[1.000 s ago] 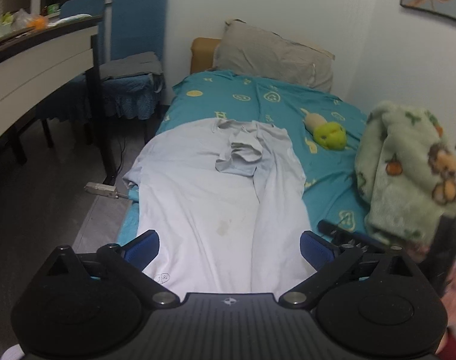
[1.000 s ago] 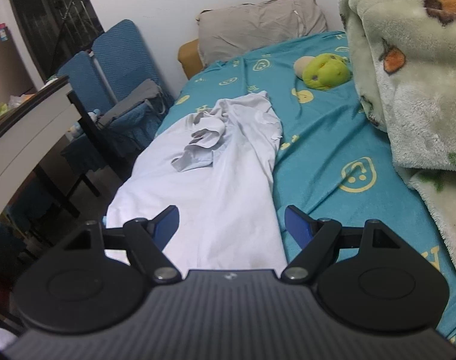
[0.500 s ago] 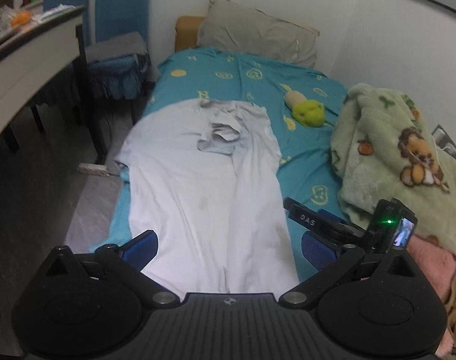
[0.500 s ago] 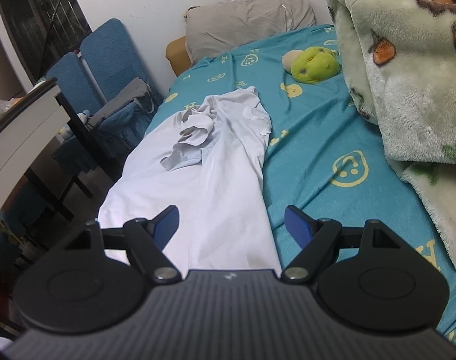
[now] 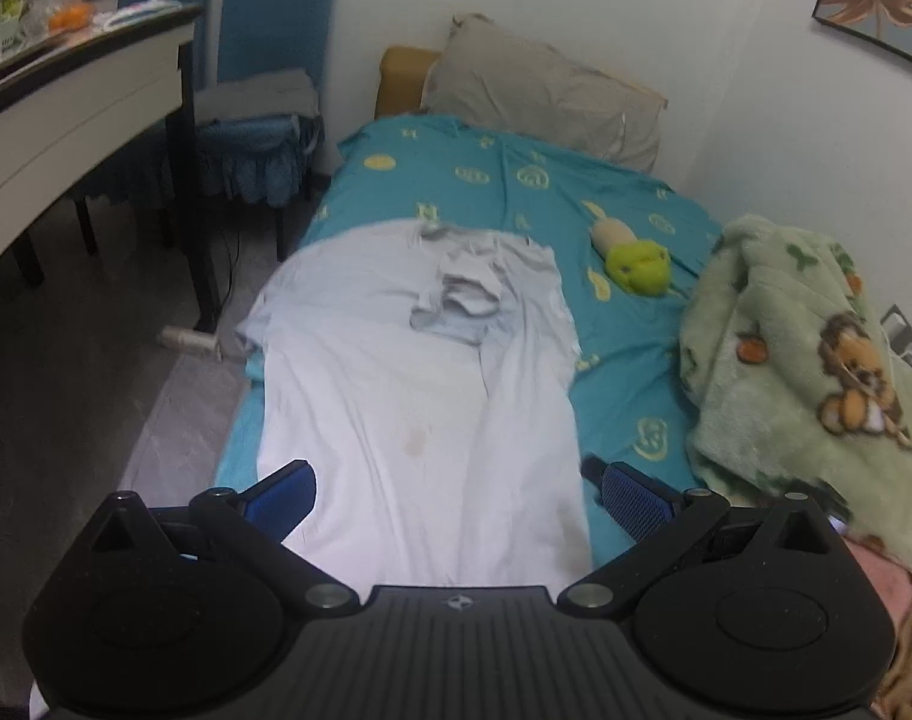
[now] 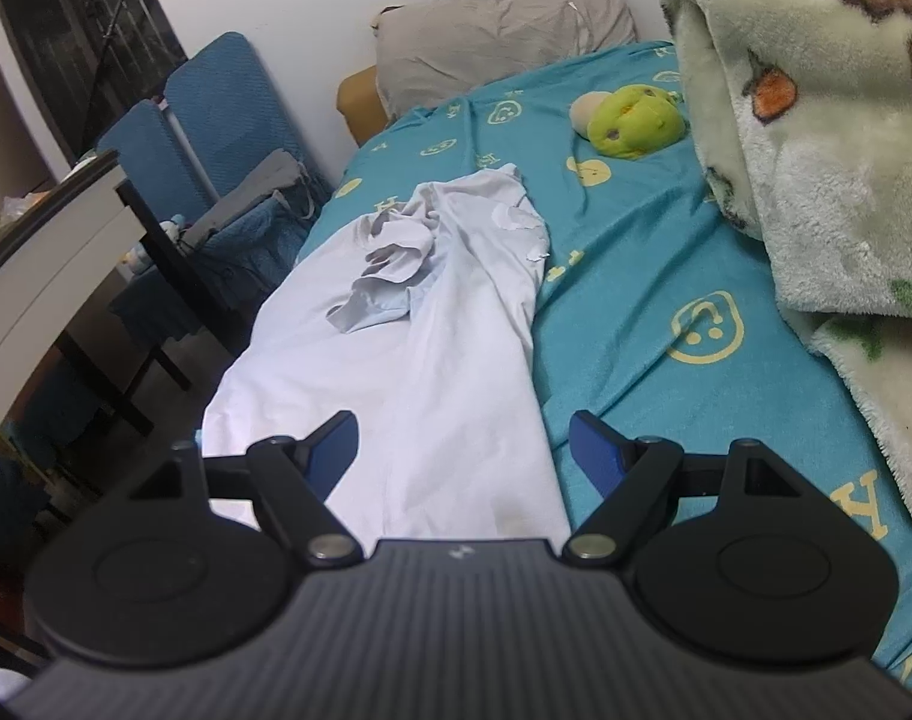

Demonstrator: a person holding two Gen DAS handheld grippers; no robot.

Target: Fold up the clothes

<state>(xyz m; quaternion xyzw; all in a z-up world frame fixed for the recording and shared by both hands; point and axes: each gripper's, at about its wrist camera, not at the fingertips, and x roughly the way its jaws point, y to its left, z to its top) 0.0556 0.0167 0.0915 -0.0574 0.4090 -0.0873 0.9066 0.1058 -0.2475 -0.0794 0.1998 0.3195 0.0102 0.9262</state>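
Here the white garment (image 5: 408,396) lies spread lengthwise on the bed (image 5: 630,372), along the bed's left side, its far end bunched into a small crumpled fold (image 5: 462,306) and its left edge hanging a little over the mattress edge. The left tongs (image 5: 456,498) hang above the garment's near end with the jaws spread wide and holding nothing; the cloth fills the gap between the two blue pads (image 5: 279,495), and whether they touch it cannot be told. In the right wrist view the right tongs (image 6: 465,450) are likewise wide apart and empty, the left pad over the garment (image 6: 408,360), the right pad over the bare teal sheet (image 6: 666,276) just beside the garment's right edge. In the left wrist view the right-hand pad lies just past that same edge.

A green plush toy (image 6: 633,120) lies on the sheet beyond the garment's far end, to the right. A pale green blanket (image 5: 804,384) printed with bears is heaped on the bed's right side, well apart from the garment. A grey pillow (image 5: 540,96) leans at the head of the bed. Blue chairs (image 5: 264,48) and a tabletop (image 5: 78,102) stand to the left.
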